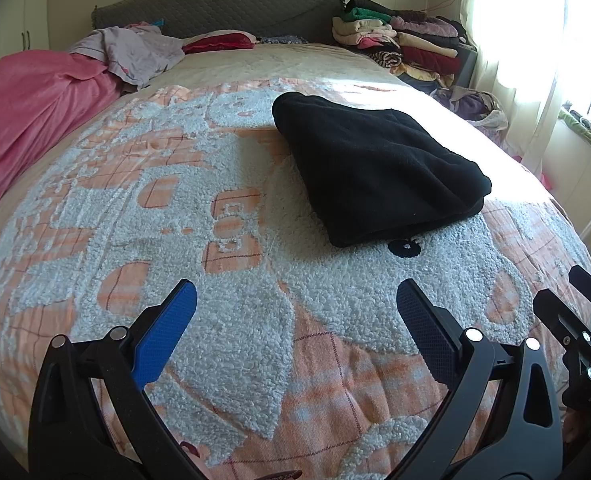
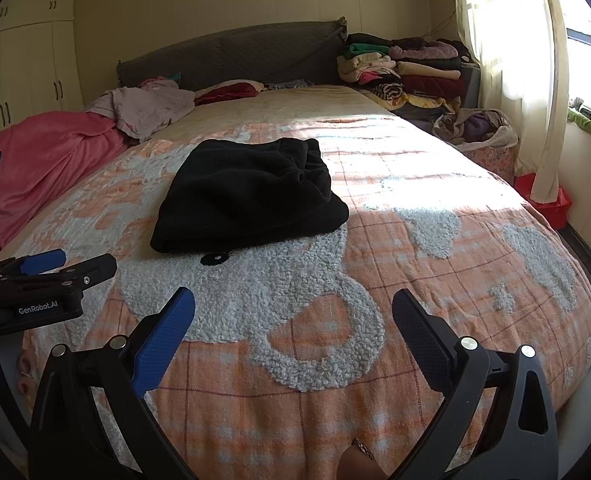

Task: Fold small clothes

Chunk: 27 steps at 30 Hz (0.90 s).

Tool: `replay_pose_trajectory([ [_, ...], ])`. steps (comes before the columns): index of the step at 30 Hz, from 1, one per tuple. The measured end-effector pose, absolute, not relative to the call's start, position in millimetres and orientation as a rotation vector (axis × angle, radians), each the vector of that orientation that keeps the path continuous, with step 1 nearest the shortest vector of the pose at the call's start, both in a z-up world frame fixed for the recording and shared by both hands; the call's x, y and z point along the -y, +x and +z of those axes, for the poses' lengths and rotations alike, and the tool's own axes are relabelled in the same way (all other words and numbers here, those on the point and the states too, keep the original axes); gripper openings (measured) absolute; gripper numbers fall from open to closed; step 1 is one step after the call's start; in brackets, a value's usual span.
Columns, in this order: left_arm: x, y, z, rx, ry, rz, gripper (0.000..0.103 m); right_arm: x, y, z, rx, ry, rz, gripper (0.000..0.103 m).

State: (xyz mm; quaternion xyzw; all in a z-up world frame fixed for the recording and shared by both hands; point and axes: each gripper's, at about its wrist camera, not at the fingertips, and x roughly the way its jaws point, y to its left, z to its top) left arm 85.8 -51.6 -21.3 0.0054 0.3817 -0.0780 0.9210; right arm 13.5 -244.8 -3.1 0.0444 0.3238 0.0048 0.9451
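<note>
A black fleece garment [image 1: 375,168] lies folded into a thick rectangle on the orange and white bedspread [image 1: 223,272]. It also shows in the right wrist view [image 2: 247,196], with a gathered waistband at its far end. My left gripper [image 1: 295,312] is open and empty, hovering over the bedspread short of the garment. My right gripper [image 2: 293,320] is open and empty too, a little nearer the foot of the bed. Each gripper shows at the edge of the other's view: the right one [image 1: 583,320] and the left one [image 2: 47,276].
A pink blanket [image 1: 31,120] and a crumpled lilac cloth [image 1: 135,52] lie at the bed's far left. Stacked folded clothes [image 2: 407,68] stand by the grey headboard [image 2: 231,52]. A basket of clothes [image 2: 479,128] and a curtained window [image 2: 527,80] are on the right.
</note>
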Motion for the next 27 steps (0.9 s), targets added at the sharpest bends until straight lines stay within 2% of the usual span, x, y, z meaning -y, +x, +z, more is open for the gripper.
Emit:
replay_pose_trajectory([
  [27, 49.3, 84.8, -17.6, -0.779, 0.021, -0.153, 0.094, 245.4, 12.0, -2.4, -0.66, 0.083, 0.006, 0.099],
])
